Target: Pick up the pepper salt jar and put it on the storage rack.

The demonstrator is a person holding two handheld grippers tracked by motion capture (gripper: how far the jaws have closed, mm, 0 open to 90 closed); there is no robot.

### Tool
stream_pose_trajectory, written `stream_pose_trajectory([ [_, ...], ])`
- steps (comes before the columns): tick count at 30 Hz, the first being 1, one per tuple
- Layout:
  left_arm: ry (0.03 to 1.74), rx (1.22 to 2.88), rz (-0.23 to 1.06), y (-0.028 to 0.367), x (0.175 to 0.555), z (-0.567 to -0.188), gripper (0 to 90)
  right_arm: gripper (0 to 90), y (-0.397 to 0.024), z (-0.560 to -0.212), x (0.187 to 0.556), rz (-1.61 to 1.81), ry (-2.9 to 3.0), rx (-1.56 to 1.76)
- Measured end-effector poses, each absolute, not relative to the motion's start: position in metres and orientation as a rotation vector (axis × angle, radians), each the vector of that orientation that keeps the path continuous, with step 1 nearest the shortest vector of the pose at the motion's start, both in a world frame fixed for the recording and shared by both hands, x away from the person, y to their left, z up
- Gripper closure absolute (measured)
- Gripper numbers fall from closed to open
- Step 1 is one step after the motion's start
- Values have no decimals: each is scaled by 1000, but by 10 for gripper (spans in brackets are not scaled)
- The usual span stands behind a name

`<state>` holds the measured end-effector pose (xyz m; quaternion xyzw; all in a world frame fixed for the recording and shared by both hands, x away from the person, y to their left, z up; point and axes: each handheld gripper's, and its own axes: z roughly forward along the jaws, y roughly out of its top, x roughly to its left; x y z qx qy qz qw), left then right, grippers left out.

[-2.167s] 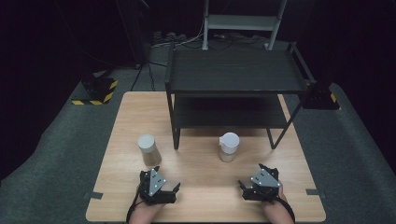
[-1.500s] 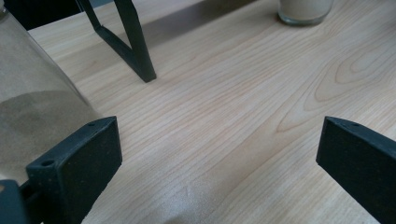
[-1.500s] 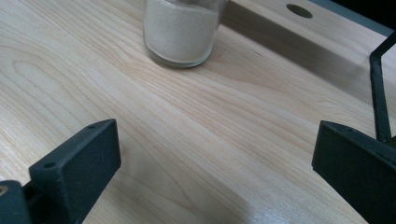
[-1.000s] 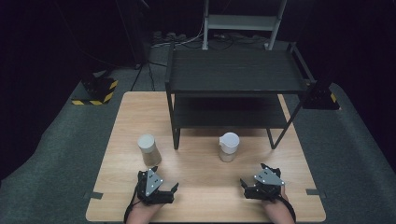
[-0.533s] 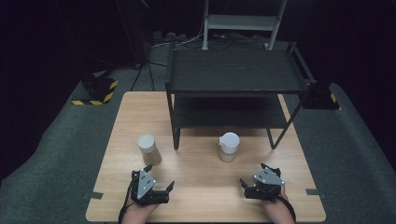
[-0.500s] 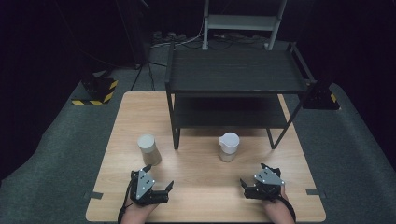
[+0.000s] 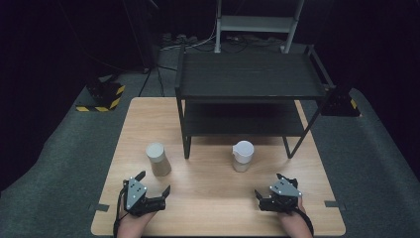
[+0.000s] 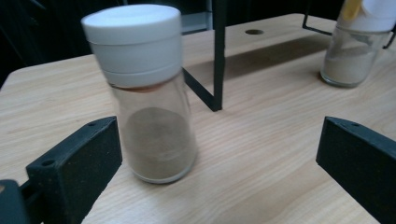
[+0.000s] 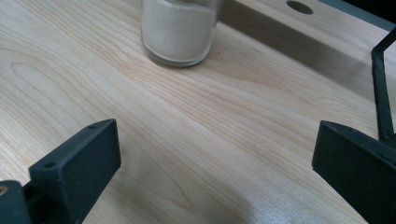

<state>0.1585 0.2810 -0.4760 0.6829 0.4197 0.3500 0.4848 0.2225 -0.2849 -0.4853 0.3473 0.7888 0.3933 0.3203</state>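
Two glass spice jars with white lids stand on the wooden table (image 7: pixel 213 198). The left jar (image 7: pixel 157 158) (image 8: pixel 149 93) holds brown powder. The right jar (image 7: pixel 242 155) (image 8: pixel 355 51) (image 9: pixel 180 28) holds pale powder. My left gripper (image 7: pixel 154 182) (image 8: pixel 219 140) rests near the front edge, open, just short of the brown jar, which stands toward its left jaw. My right gripper (image 7: pixel 269 185) (image 9: pixel 215 140) is open and holds nothing, a short way in front of the pale jar.
A black two-level metal rack (image 7: pixel 247 74) stands at the back of the table, its front legs (image 8: pixel 218 51) (image 9: pixel 380 70) just behind the jars. Bare wood lies between the two grippers. Dark floor and cables surround the table.
My left gripper has slid a little to the left and turned its jaws toward the brown jar. The right gripper and both jars have stayed put.
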Motion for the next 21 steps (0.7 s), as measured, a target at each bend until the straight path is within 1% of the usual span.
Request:
stream_pose_trajectory([
  [14, 1018, 1639, 869, 287, 170, -476, 4, 3, -285, -485, 223, 1034, 2076, 911],
  [21, 1024, 1626, 869, 286, 182, -474, 4, 3, -285, -484, 223, 1030, 2082, 911],
])
